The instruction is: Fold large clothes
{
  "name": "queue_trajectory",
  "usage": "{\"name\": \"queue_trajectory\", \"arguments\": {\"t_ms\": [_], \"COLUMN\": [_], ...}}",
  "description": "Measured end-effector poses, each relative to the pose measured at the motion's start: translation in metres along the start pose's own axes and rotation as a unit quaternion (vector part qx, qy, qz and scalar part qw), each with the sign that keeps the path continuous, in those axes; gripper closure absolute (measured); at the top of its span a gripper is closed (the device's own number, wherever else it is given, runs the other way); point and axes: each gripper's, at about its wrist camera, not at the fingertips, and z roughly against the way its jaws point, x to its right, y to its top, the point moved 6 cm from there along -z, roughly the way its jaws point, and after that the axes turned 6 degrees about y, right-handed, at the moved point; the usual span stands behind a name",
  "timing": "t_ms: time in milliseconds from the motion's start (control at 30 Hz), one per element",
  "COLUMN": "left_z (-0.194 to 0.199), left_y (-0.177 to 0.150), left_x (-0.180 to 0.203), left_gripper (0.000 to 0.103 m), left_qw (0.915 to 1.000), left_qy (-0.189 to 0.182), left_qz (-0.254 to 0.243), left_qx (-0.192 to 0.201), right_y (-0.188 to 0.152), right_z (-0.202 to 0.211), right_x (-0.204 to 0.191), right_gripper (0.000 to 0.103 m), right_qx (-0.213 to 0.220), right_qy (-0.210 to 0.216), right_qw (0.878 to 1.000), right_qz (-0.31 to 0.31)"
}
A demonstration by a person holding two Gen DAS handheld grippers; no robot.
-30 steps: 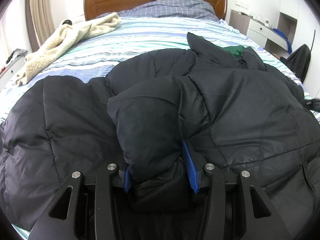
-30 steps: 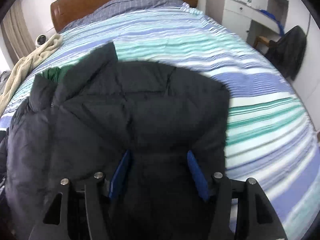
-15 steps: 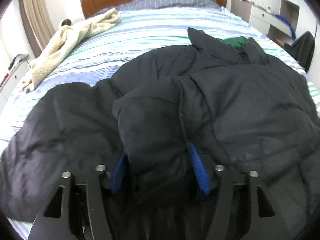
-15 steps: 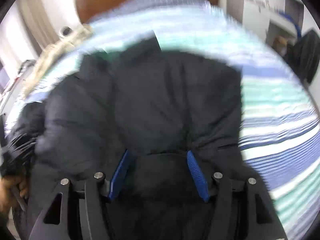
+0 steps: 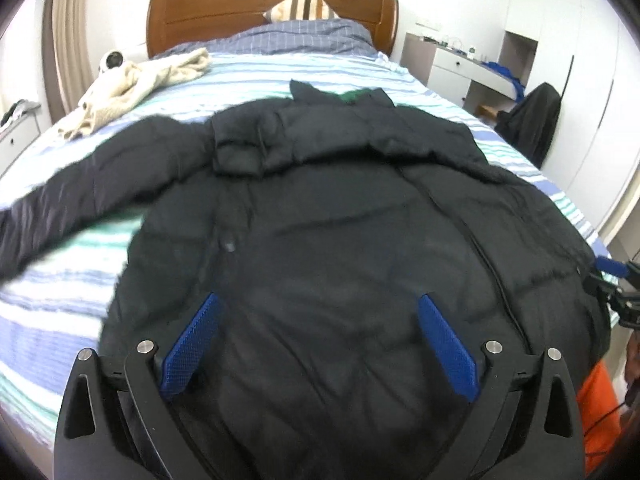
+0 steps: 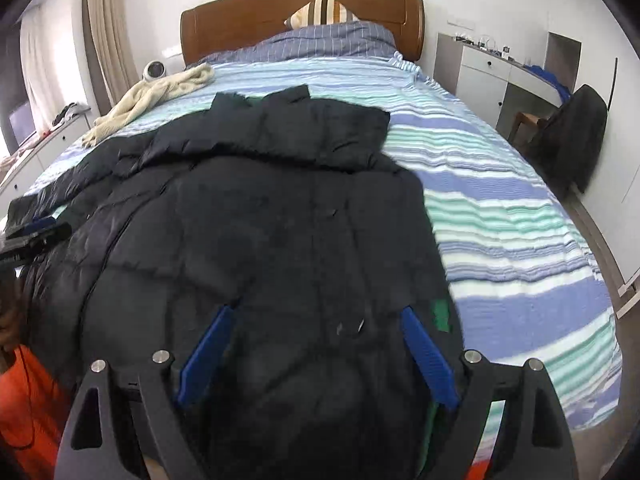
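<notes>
A large black puffer jacket [image 5: 340, 220] [image 6: 260, 220] lies flat on the striped bed, collar with green lining [image 5: 352, 96] toward the headboard. One sleeve [image 5: 60, 208] stretches out to the left; another padded part [image 6: 320, 128] is folded across the top. My left gripper [image 5: 318, 300] hovers over the jacket's lower left body, its jaws opening wide, with fabric under them but not pinched. My right gripper [image 6: 316, 312] hangs over the lower right body, jaws also opening, gripping nothing. Each gripper shows at the other view's edge [image 5: 616, 276] [image 6: 36, 228].
A cream fleece blanket [image 5: 132, 88] lies at the bed's far left. The wooden headboard [image 5: 224, 8] and pillows are at the back. A white desk [image 5: 472, 68] and a chair draped in dark cloth [image 5: 532, 120] stand right of the bed. The person's orange clothing [image 5: 600, 400] is nearby.
Both grippers have let go of the jacket folds they were pinching, opened wide and pulled back toward the foot of the bed. The jacket now lies spread flatter.
</notes>
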Motion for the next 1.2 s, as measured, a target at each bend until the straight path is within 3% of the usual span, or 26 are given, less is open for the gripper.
{"name": "queue_trajectory", "arguments": {"t_ms": [100,267,500,667,1000,1200], "left_z": [0.0,0.014,0.025,0.025,0.032,0.032], "left_y": [-0.004,-0.01,-0.022,-0.024,-0.022,-0.025], "left_x": [-0.003,-0.018,-0.044,-0.043,-0.044,-0.054], "left_gripper": [0.004,0.004,0.004,0.004,0.004,0.004], "left_qw": [0.9998,0.9993,0.9967,0.9968,0.9964,0.9949], "left_qy": [-0.005,0.007,0.029,0.037,0.036,0.044], "left_qz": [0.018,0.038,0.076,0.071,0.076,0.091], "left_qx": [-0.008,-0.001,-0.004,-0.003,0.001,-0.004], "right_y": [0.01,0.04,0.045,0.029,0.018,0.02], "right_z": [-0.005,-0.003,0.002,0.004,0.0,0.002], "right_x": [-0.018,-0.07,-0.12,-0.122,-0.088,-0.098], "right_gripper": [0.015,0.015,0.015,0.015,0.015,0.015], "right_qx": [0.005,0.043,0.058,0.047,0.029,0.035], "right_qy": [0.007,0.058,0.087,0.094,0.095,0.104], "right_qw": [1.0,0.997,0.99,0.99,0.995,0.994], "right_qz": [0.014,0.037,0.095,0.094,0.016,0.029]}}
